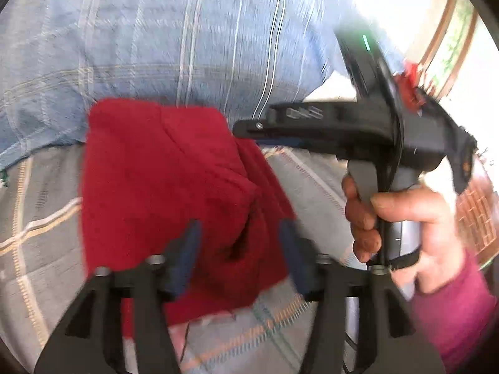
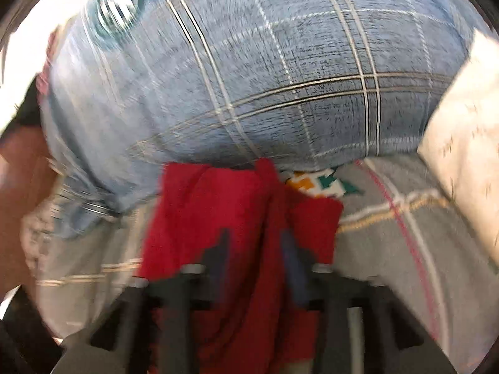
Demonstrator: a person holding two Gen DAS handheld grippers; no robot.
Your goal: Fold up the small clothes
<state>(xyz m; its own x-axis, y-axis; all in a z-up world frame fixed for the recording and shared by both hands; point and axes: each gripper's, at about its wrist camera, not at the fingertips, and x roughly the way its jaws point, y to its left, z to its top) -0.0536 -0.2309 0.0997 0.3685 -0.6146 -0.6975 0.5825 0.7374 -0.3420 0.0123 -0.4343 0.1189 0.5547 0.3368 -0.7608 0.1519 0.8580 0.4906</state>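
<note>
Your left gripper (image 1: 238, 249) nearest lens: fingers spread, red cloth (image 1: 162, 187) lying between them, grip not confirmed. Behind it, blue plaid pillow (image 1: 174, 40), largest item, over grey checked bedsheet (image 1: 40, 243). Red cloth rests on sheet against pillow. Your right gripper (image 2: 257, 249): fingers clamp bunched red fold; your right hand (image 1: 405, 224) squeezes handle.

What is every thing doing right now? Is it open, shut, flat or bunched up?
red cloth: bunched up, partly folded, lying on the grey checked cover.
left gripper: open, fingers apart over the red cloth.
right gripper: looks open with red cloth between its fingers; blurred, so grip cannot be told.
blue checked shirt: spread behind the red cloth, not folded.
grey checked cover: spread flat underneath.
</note>
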